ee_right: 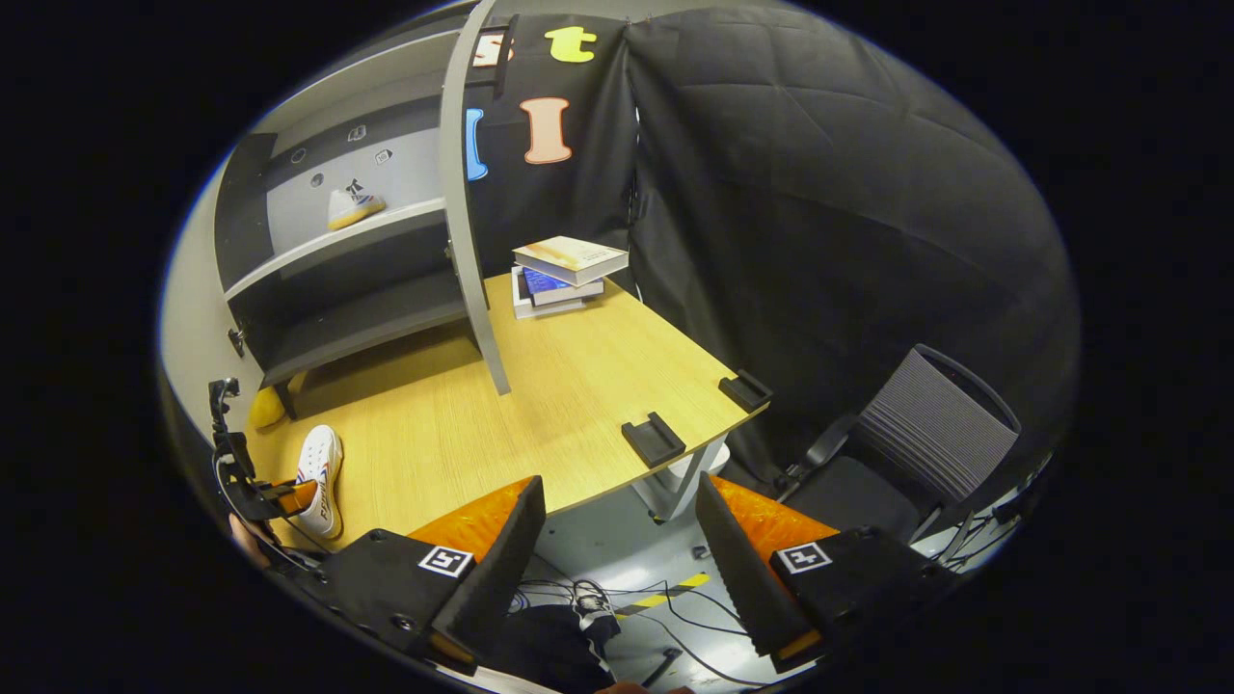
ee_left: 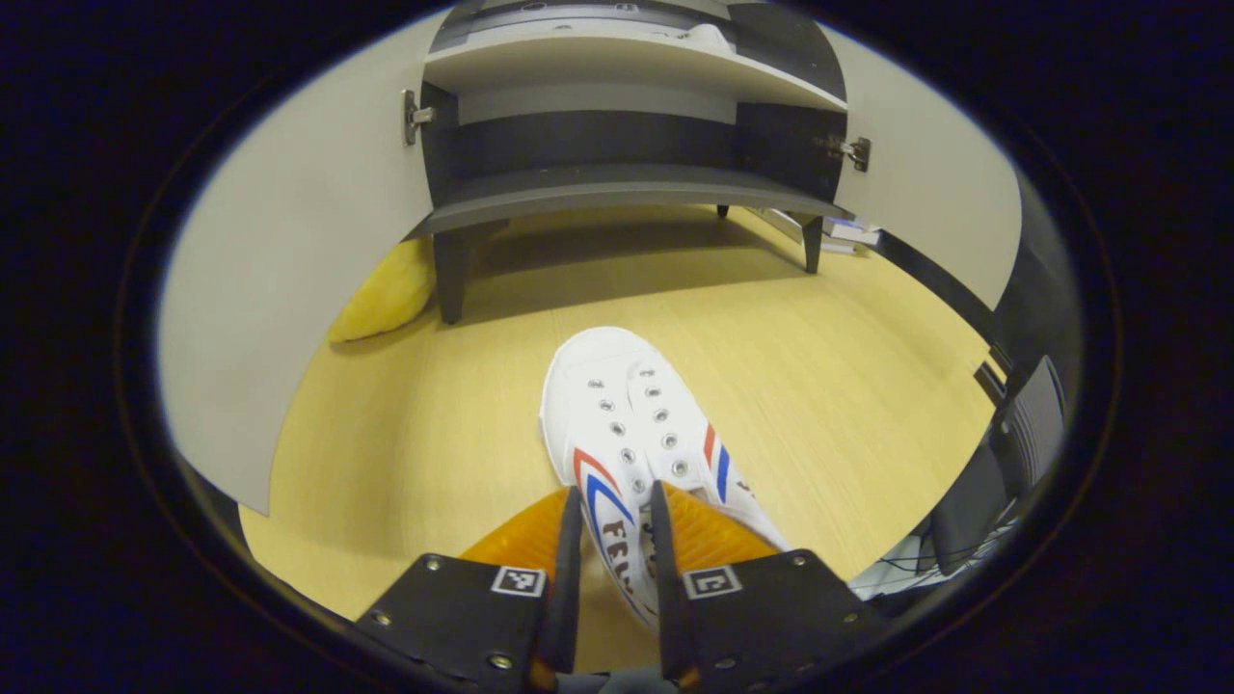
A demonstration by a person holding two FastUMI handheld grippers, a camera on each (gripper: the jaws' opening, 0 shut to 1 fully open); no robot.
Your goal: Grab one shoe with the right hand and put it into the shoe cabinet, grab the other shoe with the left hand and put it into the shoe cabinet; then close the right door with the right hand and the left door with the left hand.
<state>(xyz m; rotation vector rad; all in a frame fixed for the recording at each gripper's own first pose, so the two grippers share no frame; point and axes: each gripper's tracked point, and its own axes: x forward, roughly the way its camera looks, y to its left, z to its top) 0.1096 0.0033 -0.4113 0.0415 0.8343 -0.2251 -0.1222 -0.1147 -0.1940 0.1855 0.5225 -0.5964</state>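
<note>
The pale wooden desk (ee_left: 405, 434) is lying open up to the shoe cabinet (ee_left: 617, 183), both doors swung wide. The left tool (ee_left: 614, 520) is gripping the white shoe's (ee_left: 627, 424) collar, its toe pointing straight at the empty lower shelf (ee_left: 617, 188). The other shoe (ee_right: 353, 207) is sitting on the upper shelf. The right tool (ee_right: 617, 511) is hanging wide and empty beyond the desk's edge.

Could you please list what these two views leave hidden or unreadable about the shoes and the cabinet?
- Heel of the shoe on the table: left gripper view, covered by the left gripper clamped on it.
- Shelved shoe: right gripper view, too small for detail.
- Cabinet top: left gripper view, cut off by the edge.
- Yellow object: left gripper view, partly behind the left door.
</note>
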